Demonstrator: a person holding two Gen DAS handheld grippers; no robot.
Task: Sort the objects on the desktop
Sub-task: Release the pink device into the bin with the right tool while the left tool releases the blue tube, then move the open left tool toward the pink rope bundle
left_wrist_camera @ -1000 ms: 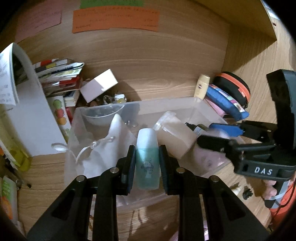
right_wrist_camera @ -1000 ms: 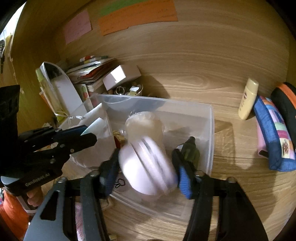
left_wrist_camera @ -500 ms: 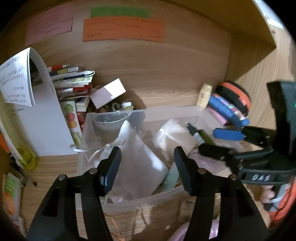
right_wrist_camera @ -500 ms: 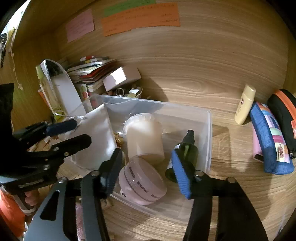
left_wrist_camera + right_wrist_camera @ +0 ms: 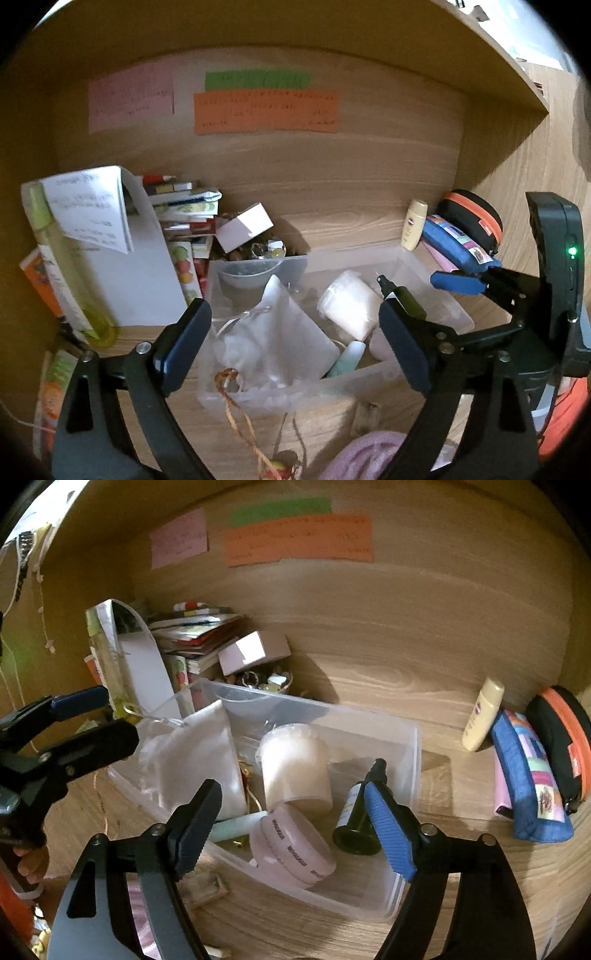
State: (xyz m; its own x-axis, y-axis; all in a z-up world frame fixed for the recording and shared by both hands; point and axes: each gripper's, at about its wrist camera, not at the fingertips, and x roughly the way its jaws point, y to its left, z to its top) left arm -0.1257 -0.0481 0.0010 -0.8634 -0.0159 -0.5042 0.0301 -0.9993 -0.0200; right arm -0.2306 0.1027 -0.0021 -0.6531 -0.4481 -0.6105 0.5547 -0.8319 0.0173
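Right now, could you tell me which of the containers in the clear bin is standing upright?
The dark green spray bottle stands on its base; the frosted jar, pink jar and teal tube lie tipped.

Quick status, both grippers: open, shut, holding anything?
Left gripper: open, holding nothing, above the clear bin.
Right gripper: open, holding nothing, above the pink jar.

my left gripper (image 5: 291,343): black frame, silver screws, dark blue pads. my right gripper (image 5: 293,823): bright blue ribbed pad, green led.
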